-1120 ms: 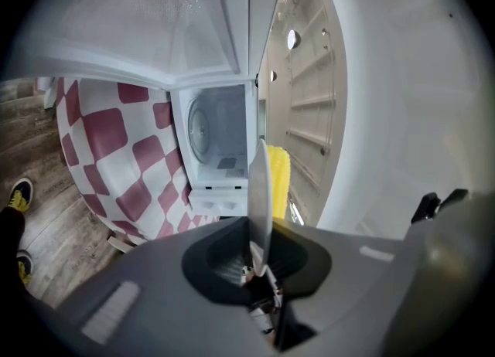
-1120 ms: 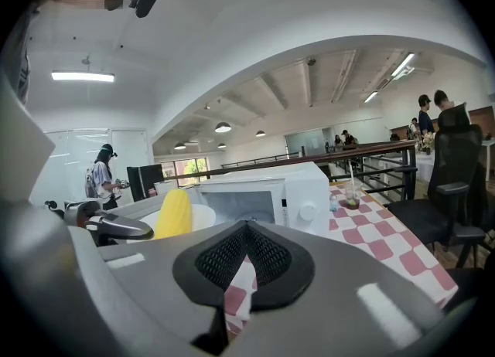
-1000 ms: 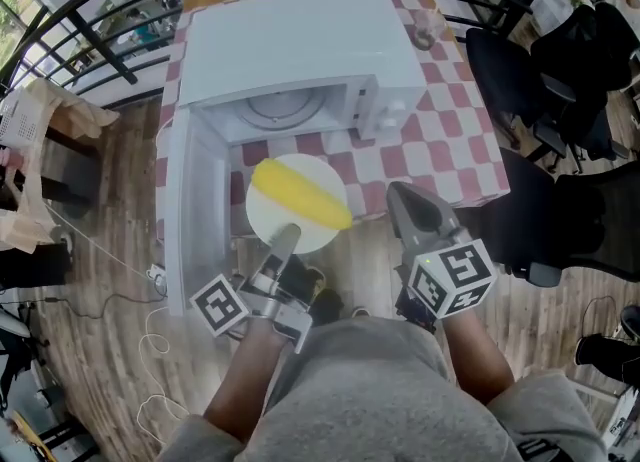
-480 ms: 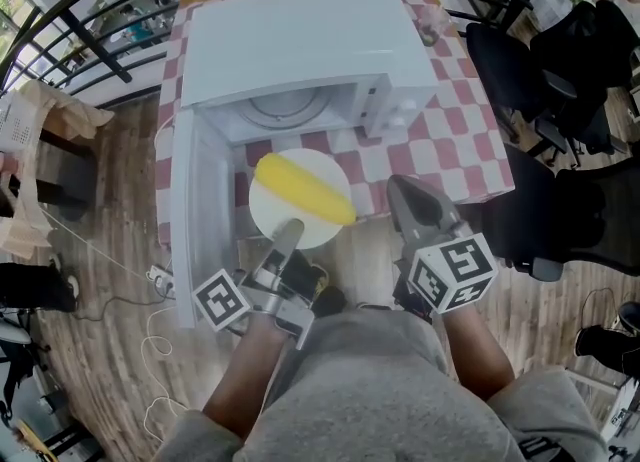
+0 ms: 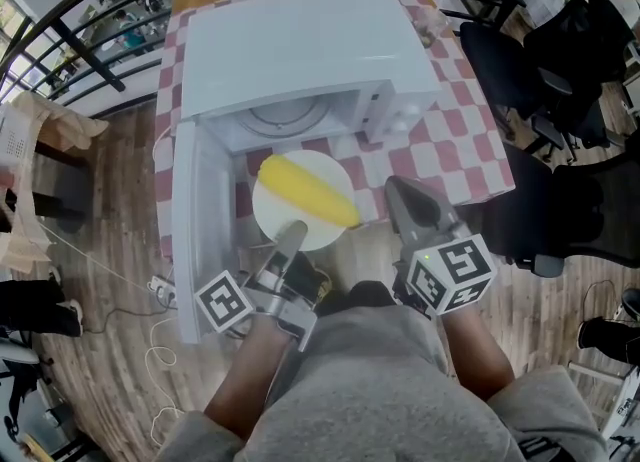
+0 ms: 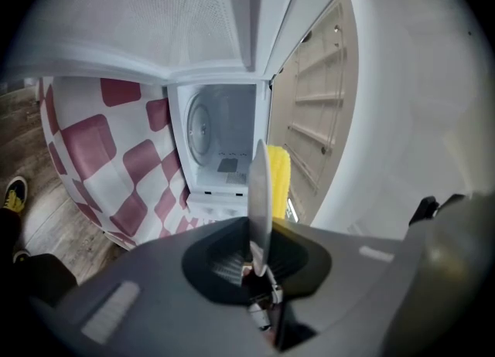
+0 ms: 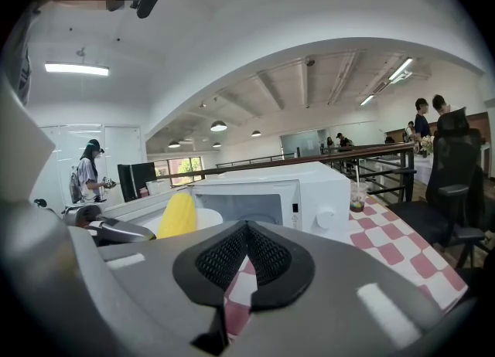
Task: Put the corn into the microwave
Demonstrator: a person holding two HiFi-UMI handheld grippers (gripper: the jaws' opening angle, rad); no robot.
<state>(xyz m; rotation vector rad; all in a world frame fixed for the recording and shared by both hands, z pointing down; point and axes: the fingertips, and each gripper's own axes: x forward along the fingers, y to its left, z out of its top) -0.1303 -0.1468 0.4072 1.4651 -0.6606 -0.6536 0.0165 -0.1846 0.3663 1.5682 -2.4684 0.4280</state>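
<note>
**Corn on its plate, held at the microwave's open mouth**

The corn lies slantwise across a white plate, which is held in the air above the near edge of the bench, just in front of the open microwave. The corn has not yet gone inside. The cavity is open and its round turntable shows behind the plate.

The left gripper is closed on the plate's near rim. In the left gripper view the plate is seen edge-on as a thin blade clamped between the two pads. The yellow corn sits just beyond on its far face, with the white cavity straight ahead. The gripper touches only the plate, not the corn.

The right gripper hangs to the right of the plate, near the bench's near edge, and touches nothing. In its own view the pads meet at their tips with nothing between them. Past them are the corn, the left gripper and the microwave's front.

The microwave door is swung wide at the left, reaching out past the near edge of the bench. The bench wears a red-and-white checked cloth. A clear plastic cup stands toward its far right corner, beside the microwave.
</note>
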